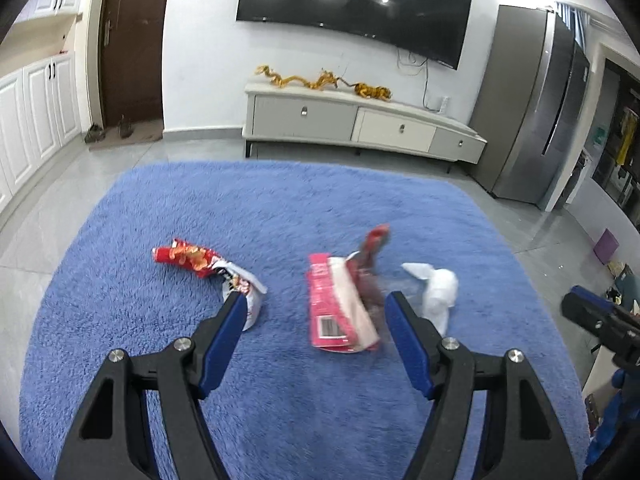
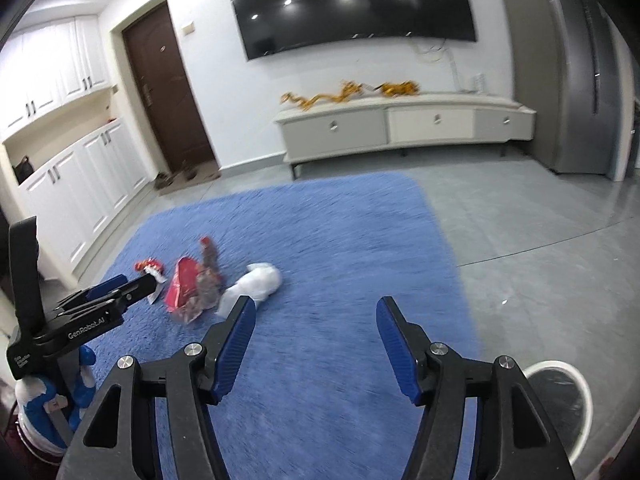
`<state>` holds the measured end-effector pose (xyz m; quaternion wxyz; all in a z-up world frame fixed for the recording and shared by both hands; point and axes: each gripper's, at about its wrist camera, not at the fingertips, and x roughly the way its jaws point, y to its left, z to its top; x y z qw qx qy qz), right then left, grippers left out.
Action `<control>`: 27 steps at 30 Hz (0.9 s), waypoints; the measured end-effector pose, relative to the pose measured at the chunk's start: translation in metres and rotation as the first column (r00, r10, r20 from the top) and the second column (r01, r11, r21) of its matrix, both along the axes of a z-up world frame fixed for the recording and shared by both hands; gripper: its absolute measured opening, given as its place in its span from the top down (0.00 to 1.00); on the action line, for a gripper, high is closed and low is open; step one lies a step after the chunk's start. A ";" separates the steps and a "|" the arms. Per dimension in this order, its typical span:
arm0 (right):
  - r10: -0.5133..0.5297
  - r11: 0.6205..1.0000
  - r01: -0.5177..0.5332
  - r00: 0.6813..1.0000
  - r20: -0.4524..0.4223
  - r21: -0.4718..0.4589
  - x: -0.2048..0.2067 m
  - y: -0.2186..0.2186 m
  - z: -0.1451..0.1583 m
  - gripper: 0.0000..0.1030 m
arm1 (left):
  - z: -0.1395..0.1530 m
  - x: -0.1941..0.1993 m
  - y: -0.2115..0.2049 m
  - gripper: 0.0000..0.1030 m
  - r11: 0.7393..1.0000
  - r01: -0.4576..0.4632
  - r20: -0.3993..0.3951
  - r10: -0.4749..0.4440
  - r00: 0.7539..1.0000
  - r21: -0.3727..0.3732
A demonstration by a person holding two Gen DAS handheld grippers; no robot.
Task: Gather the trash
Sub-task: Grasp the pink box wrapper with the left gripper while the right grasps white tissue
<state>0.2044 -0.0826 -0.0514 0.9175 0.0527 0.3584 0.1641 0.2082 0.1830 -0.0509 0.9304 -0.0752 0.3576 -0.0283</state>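
Two grippers up over the blue rug (image 1: 280,208), nothing in hand yet. Left gripper (image 1: 314,308) with jaws spread wide and empty, hovering above the rug's near half. Right gripper (image 2: 316,312) likewise wide open, holding nothing, off toward the rug's right edge.

Straight ahead of the left jaws: pink flat packet (image 1: 334,312), sitting between the two blue pads in the left wrist view, nearer the right-hand pad, long axis running away from the camera, roughly in line with the fingers. Whether the pads are level with it or above it, cannot tell. A crumpled dark-red wrapper (image 1: 370,264) lying against its far right side, blurred. Just right of that, a white crumpled bag or tissue (image 1: 438,288), close beside the right pad of the left jaws. Off to the left, apart from the rest, a red printed snack bag (image 1: 200,268), long axis slanting left-far to right-near, its near end beside the left pad.

Count: four pieces of trash, one of each, all near the middle of the rug.

Left gripper clearly the nearer to the pink packet; from the right wrist view the whole cluster lies ahead and to the left, white piece (image 2: 256,280) closest. White round bin (image 2: 560,400) on the tile floor, just off the rug's right edge, beside the right gripper — likely drop point.
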 end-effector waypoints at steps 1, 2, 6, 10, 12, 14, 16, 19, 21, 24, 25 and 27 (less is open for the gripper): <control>0.009 1.000 -0.009 1.000 -0.008 0.003 0.005 0.006 -0.002 0.41 | -0.004 0.004 0.002 0.32 1.000 0.003 -0.011 -0.003 1.000 -0.006; 0.024 1.000 -0.024 0.999 -0.022 0.007 0.013 0.013 -0.009 0.41 | -0.008 0.006 0.004 0.32 1.000 0.006 -0.019 -0.006 1.000 -0.014; 0.061 0.998 -0.060 0.997 -0.057 0.021 0.036 0.033 -0.025 0.41 | -0.020 0.024 0.007 0.33 0.999 0.024 -0.043 -0.026 0.999 -0.035; 0.083 0.996 -0.080 0.993 -0.080 0.045 0.054 0.044 -0.034 0.41 | -0.025 0.038 0.006 0.33 0.997 0.030 -0.063 -0.034 0.997 -0.069; 0.089 0.995 -0.084 0.992 -0.093 0.061 0.062 0.048 -0.039 0.41 | -0.026 0.045 0.007 0.33 0.997 0.030 -0.071 -0.035 0.997 -0.077; 0.100 0.993 -0.091 0.989 -0.107 0.080 0.069 0.050 -0.044 0.41 | -0.029 0.054 0.003 0.38 0.997 0.028 -0.088 -0.034 0.996 -0.074; 0.114 0.990 -0.102 0.986 -0.121 0.101 0.075 0.051 -0.048 0.47 | -0.030 0.059 -0.001 0.40 0.998 0.026 -0.087 -0.030 0.996 -0.049; 0.145 0.984 -0.127 0.979 -0.141 0.129 0.080 0.052 -0.052 0.63 | -0.033 0.062 -0.005 0.64 0.997 0.052 -0.102 -0.058 0.993 -0.059; 0.162 0.981 -0.144 0.978 -0.135 0.130 0.077 0.052 -0.051 0.69 | -0.037 0.060 -0.007 0.66 0.996 0.054 -0.110 -0.062 0.992 -0.070; 0.172 0.978 -0.155 0.978 -0.121 0.137 0.071 0.051 -0.046 0.75 | -0.033 0.053 -0.011 0.86 0.995 0.067 -0.094 -0.074 0.993 -0.068; 0.172 0.978 -0.155 0.978 -0.115 0.138 0.068 0.049 -0.044 0.77 | -0.032 0.049 -0.012 0.87 0.994 0.076 -0.096 -0.084 0.992 -0.078; 0.168 0.977 -0.152 0.980 -0.104 0.146 0.061 0.045 -0.041 0.77 | -0.028 0.040 -0.015 0.88 0.995 0.076 -0.083 -0.081 0.993 -0.060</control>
